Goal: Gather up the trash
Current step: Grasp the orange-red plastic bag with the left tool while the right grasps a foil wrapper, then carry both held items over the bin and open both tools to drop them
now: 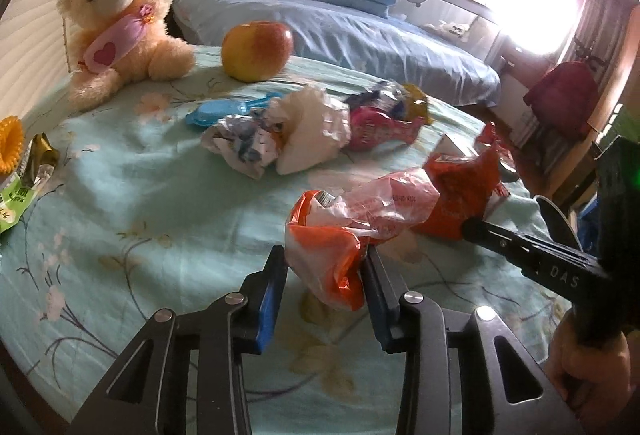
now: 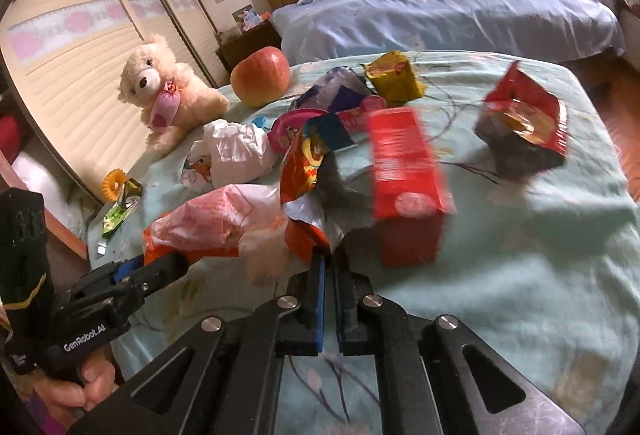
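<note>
Orange plastic bag [image 1: 332, 255] pinched in left claw [image 1: 326, 277], on bed

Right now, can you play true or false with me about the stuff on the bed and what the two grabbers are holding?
1. The left gripper pinches an orange plastic bag. True.
2. The round red-yellow apple lies inside that bag. False: it sits on the flowered aqua bedspread, near the cream teddy bear.
3. The right gripper is wide open. False: it is shut on a crinkled orange snack wrapper.
4. The teddy bear wears a pink bib with a heart. True.
5. The red cardboard box stands on the floor. False: it is on the bedspread.
</note>
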`<action>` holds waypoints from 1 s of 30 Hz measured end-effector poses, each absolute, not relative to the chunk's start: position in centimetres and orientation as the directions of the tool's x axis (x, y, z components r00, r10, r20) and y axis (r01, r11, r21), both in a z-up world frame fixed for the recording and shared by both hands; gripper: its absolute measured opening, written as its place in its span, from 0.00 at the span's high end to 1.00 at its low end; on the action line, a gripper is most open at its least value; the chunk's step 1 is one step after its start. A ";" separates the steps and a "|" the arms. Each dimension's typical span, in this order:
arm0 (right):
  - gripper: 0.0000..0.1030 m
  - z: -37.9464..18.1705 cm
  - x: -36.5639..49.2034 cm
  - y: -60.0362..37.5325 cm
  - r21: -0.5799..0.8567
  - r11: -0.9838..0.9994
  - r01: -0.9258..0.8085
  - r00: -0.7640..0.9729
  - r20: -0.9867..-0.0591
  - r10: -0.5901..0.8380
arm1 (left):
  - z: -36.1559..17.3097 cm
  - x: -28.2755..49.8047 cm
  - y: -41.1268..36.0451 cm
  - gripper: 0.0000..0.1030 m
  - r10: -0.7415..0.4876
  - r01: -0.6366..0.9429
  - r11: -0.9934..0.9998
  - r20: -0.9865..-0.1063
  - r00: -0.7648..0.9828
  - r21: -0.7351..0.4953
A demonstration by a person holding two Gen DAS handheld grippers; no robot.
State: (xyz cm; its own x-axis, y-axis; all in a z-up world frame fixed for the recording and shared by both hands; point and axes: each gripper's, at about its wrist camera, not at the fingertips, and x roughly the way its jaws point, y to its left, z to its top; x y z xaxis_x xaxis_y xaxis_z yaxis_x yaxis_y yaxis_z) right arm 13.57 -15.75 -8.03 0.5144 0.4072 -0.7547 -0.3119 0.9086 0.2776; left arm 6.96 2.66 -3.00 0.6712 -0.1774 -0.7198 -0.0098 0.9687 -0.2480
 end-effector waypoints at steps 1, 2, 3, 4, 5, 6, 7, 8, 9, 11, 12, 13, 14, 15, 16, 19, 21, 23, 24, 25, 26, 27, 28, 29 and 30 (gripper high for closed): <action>0.97 -7.9 13.1 -16.1 0.278 0.910 -0.307 0.520 -0.752 0.405 | -2.9 6.9 2.4 0.65 -0.182 -0.002 0.969 -0.719 0.671 -0.247; 0.98 -7.7 12.7 -16.5 0.279 0.912 -0.301 0.527 -0.748 0.403 | -2.8 6.8 2.0 0.65 -0.186 0.009 0.970 -0.720 0.668 -0.243; 0.98 -7.6 12.4 -16.8 0.280 0.913 -0.296 0.532 -0.745 0.402 | -2.7 6.8 1.7 0.65 -0.192 0.017 0.970 -0.718 0.669 -0.243; 0.98 -7.4 12.0 -17.3 0.283 0.914 -0.289 0.539 -0.741 0.400 | -2.5 6.8 1.3 0.65 -0.198 0.027 0.970 -0.717 0.669 -0.243; 0.98 -7.2 11.7 -17.5 0.283 0.916 -0.284 0.544 -0.739 0.397 | -2.4 6.7 1.0 0.65 -0.203 0.035 0.969 -0.715 0.669 -0.243; 0.98 -7.1 11.4 -17.9 0.283 0.918 -0.277 0.550 -0.737 0.393 | -2.3 6.7 0.5 0.65 -0.211 0.045 0.969 -0.713 0.669 -0.244; 0.99 -6.9 11.1 -18.4 0.284 0.921 -0.268 0.558 -0.733 0.389 | -2.3 6.7 0.1 0.65 -0.218 0.056 0.968 -0.711 0.669 -0.244; 0.99 -6.8 10.8 -18.7 0.285 0.922 -0.263 0.562 -0.731 0.387 | -2.2 6.8 -0.3 0.65 -0.224 0.065 0.968 -0.710 0.668 -0.244; 0.99 -6.6 10.5 -19.1 0.286 0.923 -0.256 0.568 -0.728 0.383 | -2.2 6.8 -0.7 0.65 -0.232 0.075 0.966 -0.710 0.665 -0.246; 0.99 -6.3 9.9 -20.1 0.288 0.927 -0.241 0.580 -0.723 0.375 | -2.1 6.8 -1.6 0.65 -0.247 0.096 0.964 -0.708 0.662 -0.247; 0.99 -6.2 9.7 -20.6 0.289 0.928 -0.235 0.585 -0.720 0.373 | -2.1 6.8 -2.2 0.65 -0.254 0.109 0.963 -0.706 0.661 -0.245; 0.99 -6.1 9.4 -21.1 0.291 0.930 -0.225 0.592 -0.717 0.368 | -2.0 6.8 -2.5 0.65 -0.259 0.117 0.963 -0.705 0.660 -0.243; 0.99 -6.0 9.1 -21.6 0.291 0.932 -0.218 0.597 -0.715 0.363 | -2.0 6.9 -3.1 0.65 -0.267 0.129 0.961 -0.705 0.657 -0.244; 0.99 -5.8 8.9 -22.1 0.290 0.934 -0.209 0.603 -0.713 0.357 | -2.0 6.9 -3.5 0.65 -0.275 0.139 0.959 -0.704 0.655 -0.245; 0.99 -5.7 8.7 -22.5 0.290 0.935 -0.202 0.607 -0.712 0.352 | -1.9 7.0 -3.9 0.65 -0.279 0.147 0.959 -0.704 0.653 -0.244; 0.99 -5.6 8.1 -24.0 0.295 0.940 -0.171 0.623 -0.707 0.335 | -1.9 7.3 -5.3 0.65 -0.296 0.173 0.954 -0.704 0.646 -0.243; 0.99 -5.5 7.7 -25.0 0.298 0.943 -0.150 0.632 -0.705 0.323 | -2.0 7.6 -6.2 0.65 -0.308 0.190 0.951 -0.705 0.639 -0.243; 0.99 -5.4 7.3 -26.0 0.298 0.946 -0.127 0.641 -0.703 0.308 | -2.1 7.8 -7.0 0.65 -0.316 0.204 0.949 -0.706 0.634 -0.242; 0.99 -5.4 7.2 -26.6 0.298 0.948 -0.114 0.645 -0.703 0.299 | -2.1 7.8 -7.5 0.65 -0.320 0.211 0.947 -0.706 0.632 -0.241; 0.99 -5.4 7.0 -27.0 0.298 0.949 -0.105 0.649 -0.703 0.292 | -2.1 8.0 -8.0 0.65 -0.325 0.218 0.946 -0.705 0.630 -0.241; 0.99 -5.4 6.9 -27.5 0.299 0.950 -0.093 0.652 -0.703 0.285 | -2.1 8.1 -8.5 0.65 -0.329 0.226 0.944 -0.705 0.628 -0.240; 0.99 -5.4 6.8 -27.9 0.299 0.951 -0.082 0.655 -0.702 0.278 | -2.1 8.3 -8.9 0.65 -0.334 0.234 0.943 -0.704 0.627 -0.238; 0.99 -5.3 6.7 -28.4 0.299 0.952 -0.071 0.660 -0.702 0.270 | -2.1 8.4 -9.3 0.65 -0.337 0.240 0.941 -0.704 0.626 -0.237; 0.99 -5.2 6.6 -28.9 0.299 0.952 -0.064 0.662 -0.701 0.265 | -2.1 8.5 -9.7 0.65 -0.341 0.247 0.940 -0.704 0.623 -0.236; 0.99 -5.2 6.5 -29.4 0.299 0.953 -0.057 0.666 -0.700 0.259 | -2.1 8.7 -10.0 0.65 -0.345 0.254 0.938 -0.704 0.621 -0.236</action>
